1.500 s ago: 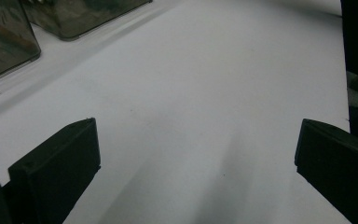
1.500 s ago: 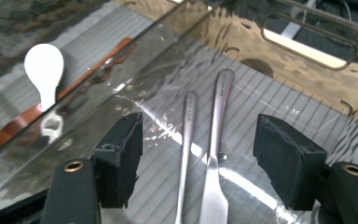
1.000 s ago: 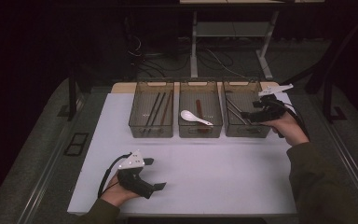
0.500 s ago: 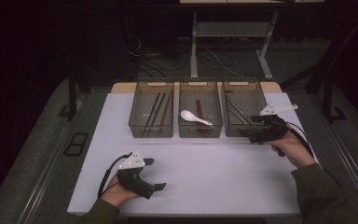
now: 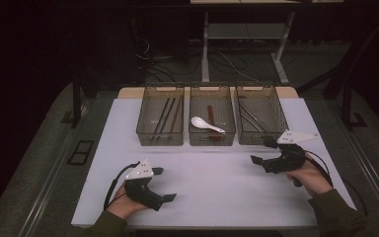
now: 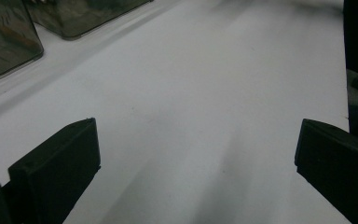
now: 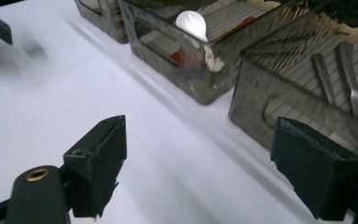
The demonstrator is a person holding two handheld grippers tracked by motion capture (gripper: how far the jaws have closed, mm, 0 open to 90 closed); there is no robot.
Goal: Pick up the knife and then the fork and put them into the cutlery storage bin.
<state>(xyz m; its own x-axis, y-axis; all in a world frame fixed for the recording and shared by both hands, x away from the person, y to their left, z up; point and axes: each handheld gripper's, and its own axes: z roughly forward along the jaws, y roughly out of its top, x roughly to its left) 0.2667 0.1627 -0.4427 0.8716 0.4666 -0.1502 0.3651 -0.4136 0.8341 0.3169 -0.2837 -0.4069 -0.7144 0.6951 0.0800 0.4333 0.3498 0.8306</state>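
High view shows the right gripper point(image 5: 261, 152), jaws wide and empty, withdrawn from the right-hand smoked plastic bin point(image 5: 260, 118) to the white tabletop point(image 5: 217, 187), suggesting a finished placement.

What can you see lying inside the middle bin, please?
In the middle bin, a white spoon lies on top of a reddish-brown utensil. The spoon covers part of that utensil, so its full shape stays hidden.
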